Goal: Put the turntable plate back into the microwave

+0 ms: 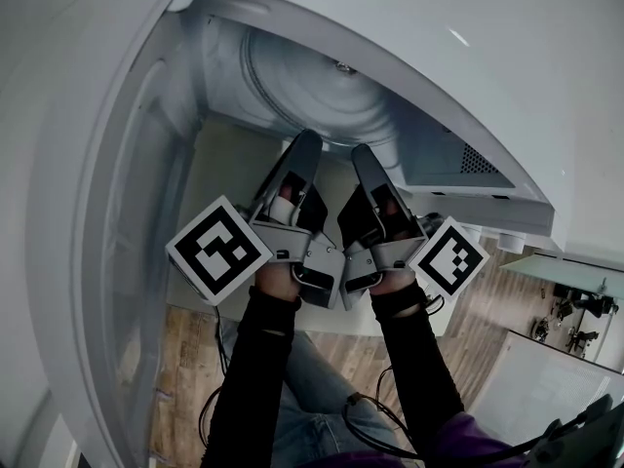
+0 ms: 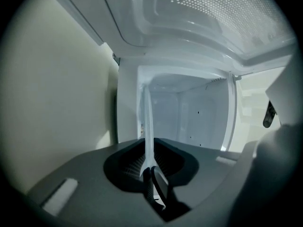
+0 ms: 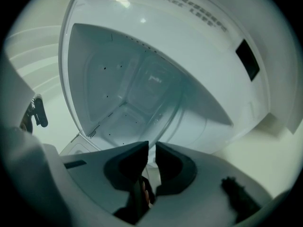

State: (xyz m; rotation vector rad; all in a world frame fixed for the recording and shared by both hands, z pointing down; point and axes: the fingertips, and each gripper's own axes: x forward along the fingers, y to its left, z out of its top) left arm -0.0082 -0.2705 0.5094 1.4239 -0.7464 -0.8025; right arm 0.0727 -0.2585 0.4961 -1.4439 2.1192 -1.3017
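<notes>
The clear glass turntable plate [image 1: 327, 86] hangs tilted in front of the open white microwave [image 1: 458, 164], its ribbed rings facing me. Both grippers hold its near rim side by side. My left gripper [image 1: 306, 142] is shut on the rim; in the left gripper view the plate [image 2: 147, 122] shows edge-on as a thin strip running up from between the dark pads of that gripper [image 2: 149, 163]. My right gripper [image 1: 361, 154] is shut on the rim just to the right; in the right gripper view the plate [image 3: 142, 93] spreads wide above that gripper [image 3: 150, 156], with the microwave cavity [image 3: 123, 122] visible through it.
The microwave door [image 1: 107, 222] stands open at the left. The white cavity [image 2: 189, 112] lies straight ahead of the left gripper. Vent slots [image 1: 478, 159] mark the microwave's right side. A wooden floor [image 1: 185, 359], cables and a white cabinet [image 1: 556, 369] lie below.
</notes>
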